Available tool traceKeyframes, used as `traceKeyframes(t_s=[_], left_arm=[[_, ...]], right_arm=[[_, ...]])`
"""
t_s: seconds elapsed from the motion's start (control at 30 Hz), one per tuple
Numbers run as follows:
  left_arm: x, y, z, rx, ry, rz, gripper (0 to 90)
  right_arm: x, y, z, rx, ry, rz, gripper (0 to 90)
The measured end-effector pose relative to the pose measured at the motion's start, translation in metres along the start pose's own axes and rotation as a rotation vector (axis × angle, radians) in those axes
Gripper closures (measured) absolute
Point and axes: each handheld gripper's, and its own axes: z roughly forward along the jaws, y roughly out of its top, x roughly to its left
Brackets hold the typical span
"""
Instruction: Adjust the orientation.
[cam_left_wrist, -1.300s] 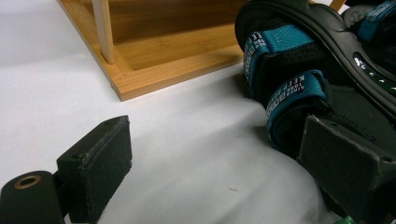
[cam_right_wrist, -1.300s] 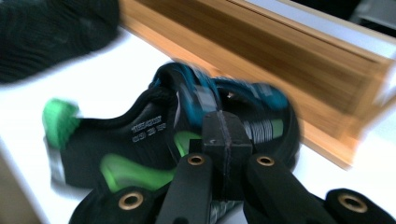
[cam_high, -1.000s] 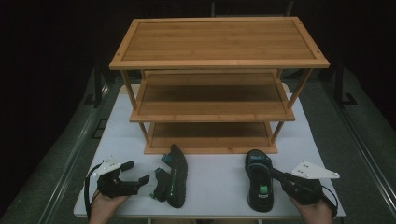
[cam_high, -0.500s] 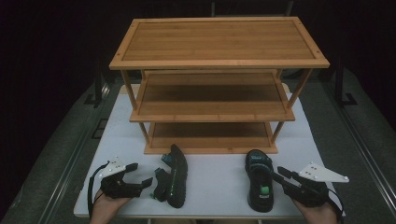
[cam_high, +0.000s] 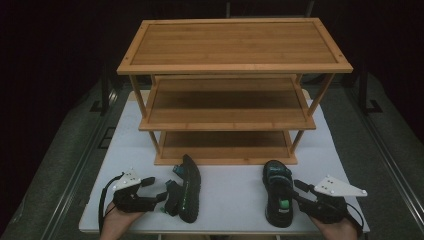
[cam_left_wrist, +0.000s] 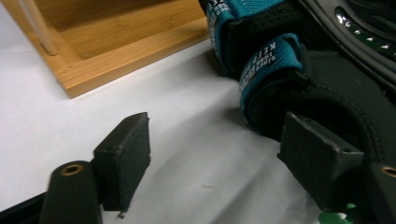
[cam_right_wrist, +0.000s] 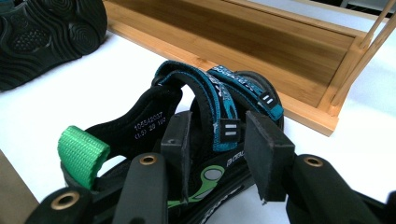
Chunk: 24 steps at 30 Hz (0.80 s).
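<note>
Two black sandals with teal straps lie on the white table (cam_high: 230, 192) in front of a bamboo shoe rack (cam_high: 230, 47). The left sandal (cam_high: 189, 192) lies on its side. My left gripper (cam_high: 161, 200) is at its heel, and its jaws have just been closing. They stand open (cam_left_wrist: 215, 158) over bare table, one pad beside the heel strap (cam_left_wrist: 327, 79). The right sandal (cam_high: 276, 192) stands upright. My right gripper (cam_high: 295, 192) has just been opening its jaws (cam_right_wrist: 219, 144). A teal strap (cam_right_wrist: 219, 102) sits loosely between them.
The rack has three shelves, and its bottom shelf (cam_right_wrist: 257, 42) lies just beyond both sandals. A rack corner (cam_left_wrist: 116, 46) lies close ahead of the left gripper. The left sandal's sole (cam_right_wrist: 42, 37) faces the right gripper. Dark floor surrounds the table.
The right gripper's jaws have spread apart from the sandal's strap. The left gripper has edged closer to the left sandal's heel, with its jaws narrowing. Both sandals lie where they were.
</note>
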Motion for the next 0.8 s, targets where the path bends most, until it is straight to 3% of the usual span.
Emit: traceKeyframes(t_s=[0.2,0.5,0.8], left_arm=[[-0.002,0.003,0.008,0.031,-0.040,-0.004,40.9],[-0.008,0.008,0.018,0.057,-0.070,0.023,62.8],[-0.013,0.013,0.017,0.030,-0.095,0.017,65.6]], right_arm=[[0.000,0.000,0.002,0.001,-0.003,-0.001,61.1],[0.000,0.000,0.003,0.005,-0.007,-0.009,61.1],[0.000,0.000,0.004,0.005,-0.008,-0.010,61.0]])
